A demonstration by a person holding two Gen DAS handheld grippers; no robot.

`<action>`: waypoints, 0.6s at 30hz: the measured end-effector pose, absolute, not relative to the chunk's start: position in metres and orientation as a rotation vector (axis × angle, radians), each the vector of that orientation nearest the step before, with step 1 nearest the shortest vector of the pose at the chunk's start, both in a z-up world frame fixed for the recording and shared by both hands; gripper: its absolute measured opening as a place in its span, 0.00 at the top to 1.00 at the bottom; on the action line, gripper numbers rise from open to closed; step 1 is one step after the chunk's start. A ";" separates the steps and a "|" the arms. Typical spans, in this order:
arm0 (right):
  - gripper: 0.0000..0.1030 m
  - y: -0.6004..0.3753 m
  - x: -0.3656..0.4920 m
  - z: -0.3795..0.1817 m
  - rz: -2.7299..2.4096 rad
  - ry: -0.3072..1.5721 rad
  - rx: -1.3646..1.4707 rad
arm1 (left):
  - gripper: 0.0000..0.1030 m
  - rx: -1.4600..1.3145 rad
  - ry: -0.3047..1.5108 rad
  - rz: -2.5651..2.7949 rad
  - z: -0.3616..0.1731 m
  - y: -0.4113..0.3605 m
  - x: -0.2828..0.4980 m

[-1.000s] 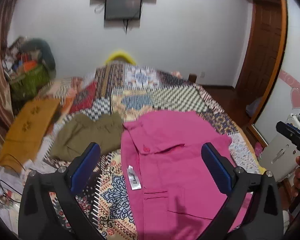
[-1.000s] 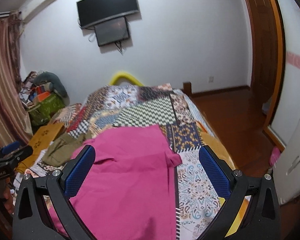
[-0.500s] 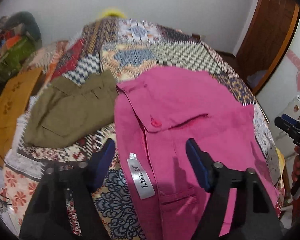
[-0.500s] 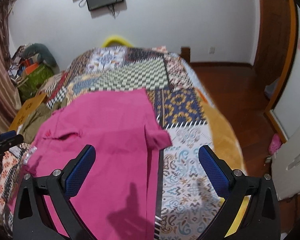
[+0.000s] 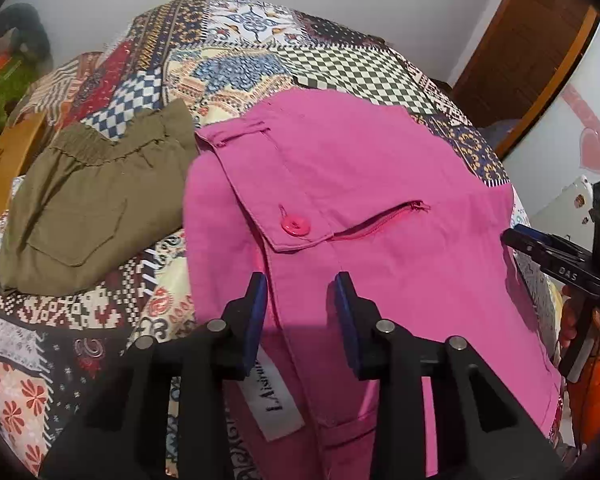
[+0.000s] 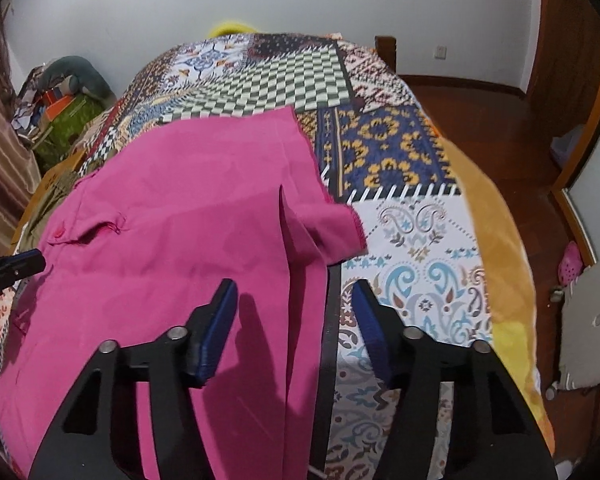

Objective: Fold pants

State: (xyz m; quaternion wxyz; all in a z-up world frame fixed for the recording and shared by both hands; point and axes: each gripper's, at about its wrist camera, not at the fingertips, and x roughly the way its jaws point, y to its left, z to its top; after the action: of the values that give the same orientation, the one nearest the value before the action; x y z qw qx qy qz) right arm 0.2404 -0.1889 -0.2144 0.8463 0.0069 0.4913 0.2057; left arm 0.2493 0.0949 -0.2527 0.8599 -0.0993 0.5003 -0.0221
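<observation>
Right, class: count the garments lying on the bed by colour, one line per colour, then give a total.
Pink pants: 1
Olive-green pants: 1
Total: 2 garments on the patchwork bedspread.

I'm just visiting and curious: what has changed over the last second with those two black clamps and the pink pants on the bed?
Both came down toward the pink cotton pants and narrowed their jaws: the left gripper over the waistband, the right gripper at the pants' right edge. Neither grips cloth yet. The pants and the folded olive pants stayed put on the patchwork bedspread.
</observation>
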 end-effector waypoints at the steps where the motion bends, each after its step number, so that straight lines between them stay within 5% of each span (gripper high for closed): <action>1: 0.59 -0.188 0.242 -0.217 0.452 1.050 0.025 | 0.69 -0.214 1.058 -0.054 -0.256 0.095 0.251; 9: 0.75 -0.175 0.246 -0.233 0.517 1.076 0.054 | 0.82 -0.252 1.071 -0.073 -0.264 0.102 0.256; 11: 0.86 -0.176 0.246 -0.234 0.525 1.072 0.064 | 0.96 -0.245 1.061 -0.066 -0.262 0.102 0.255; 18: 0.94 -0.174 0.239 -0.231 0.524 1.053 0.045 | 0.97 -0.199 1.018 -0.061 -0.250 0.097 0.253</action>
State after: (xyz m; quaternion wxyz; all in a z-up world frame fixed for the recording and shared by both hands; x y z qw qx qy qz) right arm 0.2394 -0.1741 -0.2312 0.8317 0.0212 0.4966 0.2473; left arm 0.2527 0.0966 -0.2496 0.8681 -0.0951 0.4863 -0.0292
